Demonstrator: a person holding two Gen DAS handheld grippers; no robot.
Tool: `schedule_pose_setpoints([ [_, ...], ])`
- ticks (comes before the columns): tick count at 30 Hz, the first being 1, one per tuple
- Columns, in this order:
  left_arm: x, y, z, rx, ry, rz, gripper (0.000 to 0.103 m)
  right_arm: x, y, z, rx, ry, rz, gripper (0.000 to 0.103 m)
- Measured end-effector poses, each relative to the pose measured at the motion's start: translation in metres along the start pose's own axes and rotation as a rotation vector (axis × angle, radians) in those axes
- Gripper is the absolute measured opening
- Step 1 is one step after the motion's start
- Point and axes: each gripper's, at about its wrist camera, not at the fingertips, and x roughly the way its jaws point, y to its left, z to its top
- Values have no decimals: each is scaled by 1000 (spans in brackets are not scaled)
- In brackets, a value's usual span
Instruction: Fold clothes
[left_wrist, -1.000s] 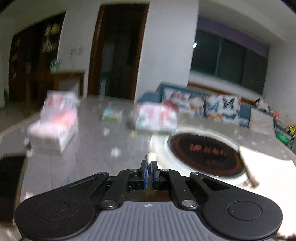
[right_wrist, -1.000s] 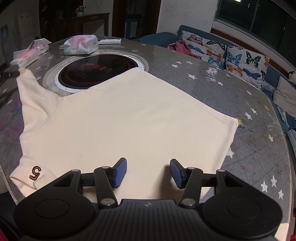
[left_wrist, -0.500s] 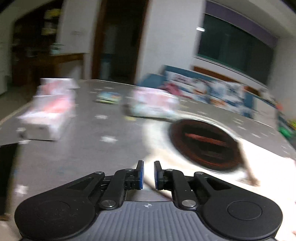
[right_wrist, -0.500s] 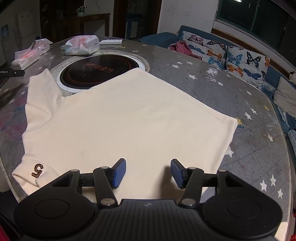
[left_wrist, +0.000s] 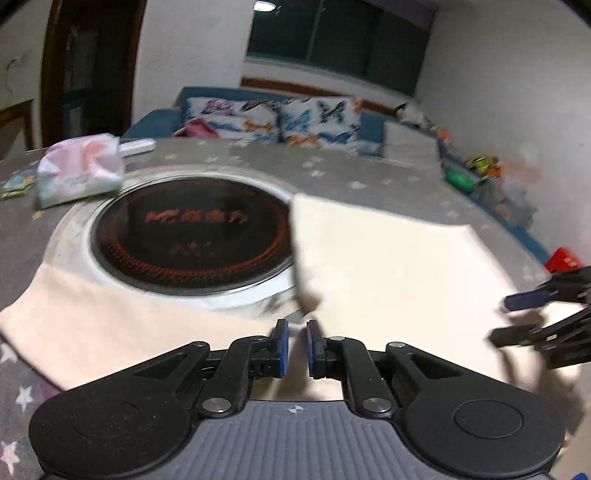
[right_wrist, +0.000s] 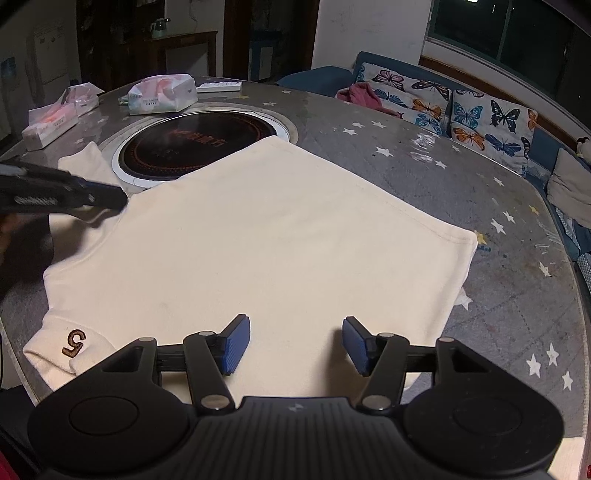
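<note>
A cream T-shirt (right_wrist: 266, 236) lies flat on the round grey table, one sleeve bearing a brown "5" (right_wrist: 74, 341) at the near left. It also shows in the left wrist view (left_wrist: 388, 266). My right gripper (right_wrist: 295, 345) is open and empty, just above the shirt's near edge. My left gripper (left_wrist: 294, 347) has its jaws a narrow gap apart and holds nothing, over the far sleeve (left_wrist: 110, 317) near the armpit. It appears in the right wrist view (right_wrist: 66, 190) at the left. The right gripper (left_wrist: 532, 314) shows at the right of the left wrist view.
A round black induction hob (right_wrist: 195, 147) is set in the table (right_wrist: 461, 173), partly under the shirt. Tissue packs (right_wrist: 162, 94) and a box (right_wrist: 50, 123) lie at the far left, with a remote (right_wrist: 219, 86). A butterfly-cushion sofa (right_wrist: 461, 107) stands behind.
My left gripper let go of the far sleeve, opened slightly and swung right toward the shirt body. The sleeve now lies flat on the table. My right gripper has stayed still and open.
</note>
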Motion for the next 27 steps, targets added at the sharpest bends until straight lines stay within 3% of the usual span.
schedule_pose_setpoints([
  [3,-6,-1,0,6,2,30,10,0,-1,0,2,-1,3,57],
  [9,-4,-8,21,-45,-43,-78,10,1,-2,-2,15,-4,7,58],
  [16,26,-6,20,-37,19,-14,11,2,-4,-3,33,-4,6,59],
  [22,-13,20,12,-58,-35,-55,11,-2,-2,-2,18,-17,2,59],
  [27,-40,25,-7,16,-24,-61,11,-11,10,2,-4,-43,32,59],
])
